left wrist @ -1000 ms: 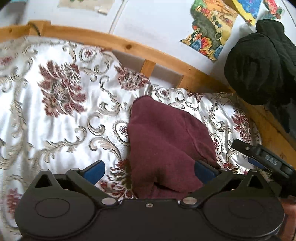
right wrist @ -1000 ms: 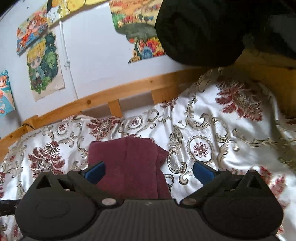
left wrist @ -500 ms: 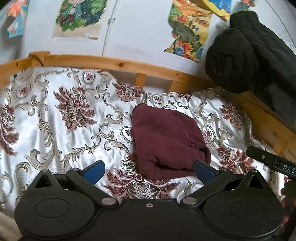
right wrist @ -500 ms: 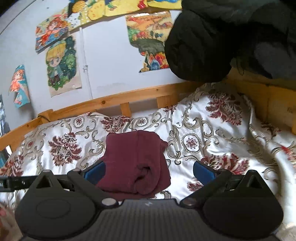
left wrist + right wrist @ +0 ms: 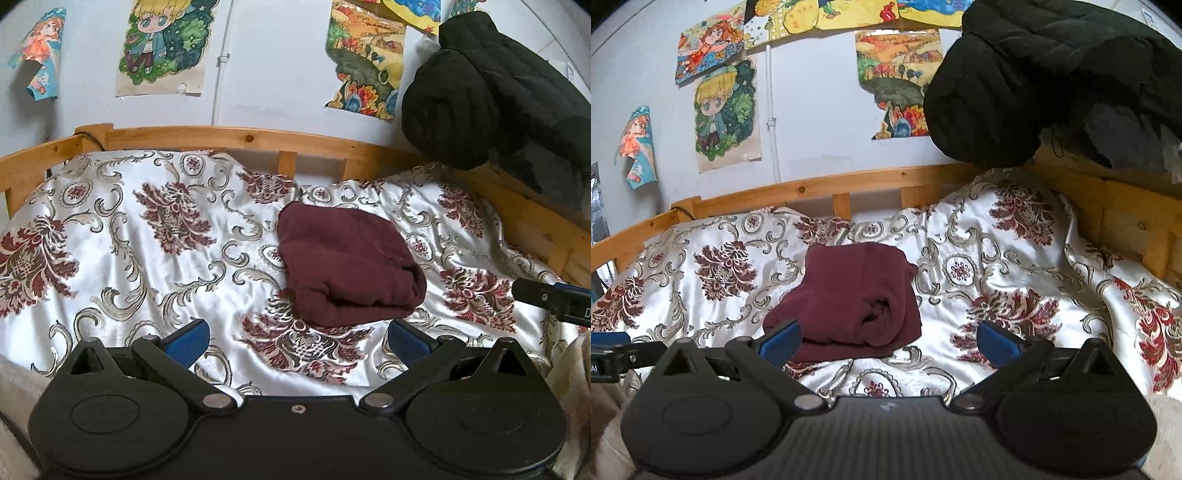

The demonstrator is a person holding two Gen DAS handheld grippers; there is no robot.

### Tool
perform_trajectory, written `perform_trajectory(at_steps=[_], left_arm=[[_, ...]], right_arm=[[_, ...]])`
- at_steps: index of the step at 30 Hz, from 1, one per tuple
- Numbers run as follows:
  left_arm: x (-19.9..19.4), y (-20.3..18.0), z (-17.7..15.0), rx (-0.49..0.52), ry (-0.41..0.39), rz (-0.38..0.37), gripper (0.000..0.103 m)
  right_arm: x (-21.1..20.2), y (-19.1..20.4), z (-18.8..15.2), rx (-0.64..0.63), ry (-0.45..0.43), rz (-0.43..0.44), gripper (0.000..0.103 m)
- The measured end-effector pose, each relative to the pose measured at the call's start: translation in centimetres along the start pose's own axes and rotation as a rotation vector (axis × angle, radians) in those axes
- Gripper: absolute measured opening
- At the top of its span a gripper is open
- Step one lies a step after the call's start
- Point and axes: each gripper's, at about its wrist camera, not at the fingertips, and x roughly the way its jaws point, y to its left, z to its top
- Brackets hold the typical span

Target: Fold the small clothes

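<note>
Maroon garment point(image 5: 347, 262) farther off than before.

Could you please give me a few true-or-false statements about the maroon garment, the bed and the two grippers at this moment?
1. The maroon garment lies folded in a bundle on the bedspread. True.
2. The left gripper is shut on the garment. False: its fingers are spread open and hold nothing.
3. The right gripper is open and empty. True.
4. The black jacket lies flat on the bedspread beside the garment. False: it hangs above the wooden bed frame at the right.
5. Drawings hang on the wall. True.
</note>
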Motion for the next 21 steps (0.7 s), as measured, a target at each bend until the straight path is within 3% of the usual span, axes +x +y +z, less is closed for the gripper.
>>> perform_trajectory(at_steps=[6, 21], left_arm=[[0.3, -0.2, -0.3, 0.017, 0.006, 0.004, 0.102], [0.6, -0.1, -0.5, 0.016, 0.02, 0.013, 0.102]], right_arm=[[1.1, -0.7, -0.1, 0.039, 0.068, -0.01, 0.103], [1.6, -0.8, -0.2, 0.043, 0.087, -0.008, 0.103]])
